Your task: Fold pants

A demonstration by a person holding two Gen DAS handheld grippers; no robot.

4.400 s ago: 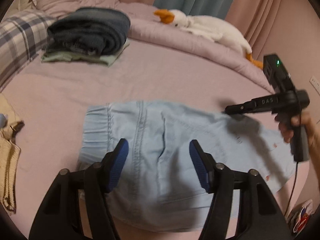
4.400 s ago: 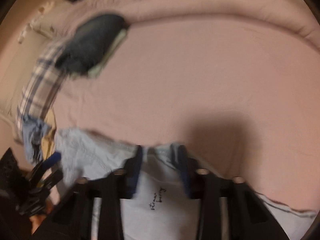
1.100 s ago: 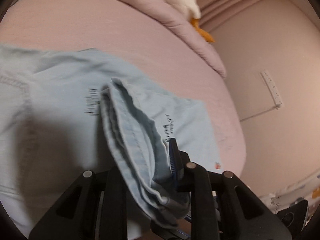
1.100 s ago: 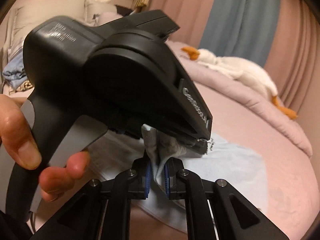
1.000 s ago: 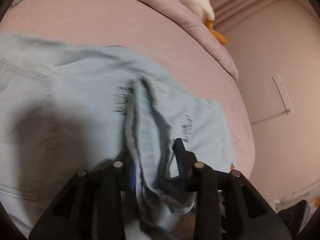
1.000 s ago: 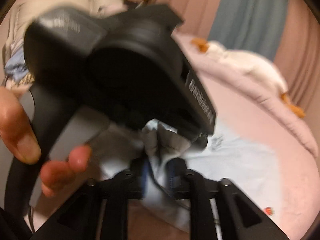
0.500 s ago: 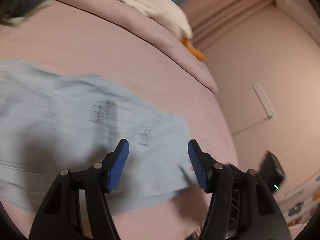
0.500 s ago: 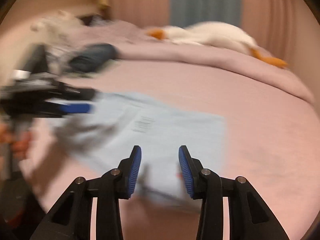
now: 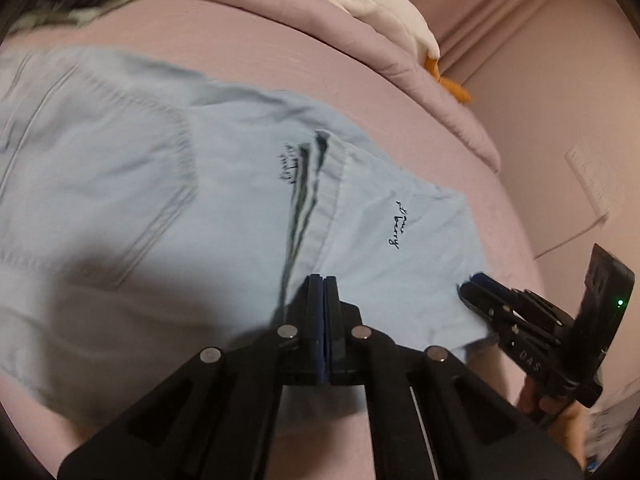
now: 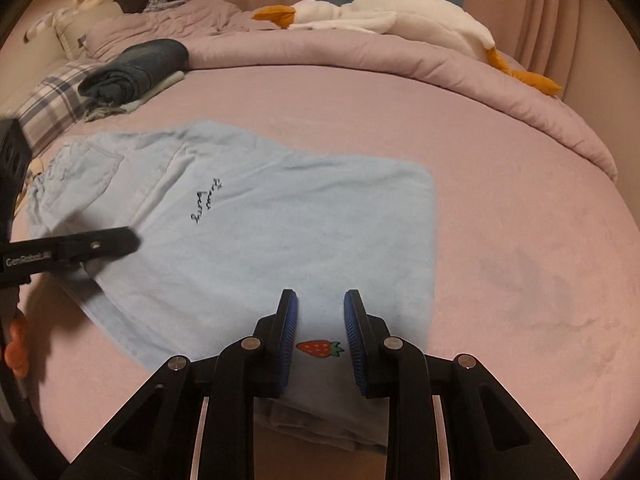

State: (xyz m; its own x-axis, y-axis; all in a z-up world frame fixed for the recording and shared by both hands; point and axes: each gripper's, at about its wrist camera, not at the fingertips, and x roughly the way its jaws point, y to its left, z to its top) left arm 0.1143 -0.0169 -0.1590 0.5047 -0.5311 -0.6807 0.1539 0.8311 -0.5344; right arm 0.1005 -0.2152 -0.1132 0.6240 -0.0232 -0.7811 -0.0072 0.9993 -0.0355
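Left gripper point(image 9: 322, 280) pressed together, empty | right gripper point(image 10: 320, 308) narrowing, spread | pants point(image 10: 280, 224) released, flat

One pair of light blue pants point(image 10: 256, 216) lies on one bed point(image 10: 520, 240) covered in a pink sheet. The pants carry two dark script embroideries point(image 9: 396, 229) in the left wrist view, and one red strawberry patch point(image 10: 319, 348) shows in the right wrist view. Two claws are in sight: the left claw point(image 9: 322, 280) and the right claw point(image 10: 318, 312). One plush goose point(image 10: 400, 16) rests along the one rolled pink comforter point(image 10: 400, 60). One stack of folded dark clothes point(image 10: 136, 68) sits beside one plaid pillow point(image 10: 52, 100).
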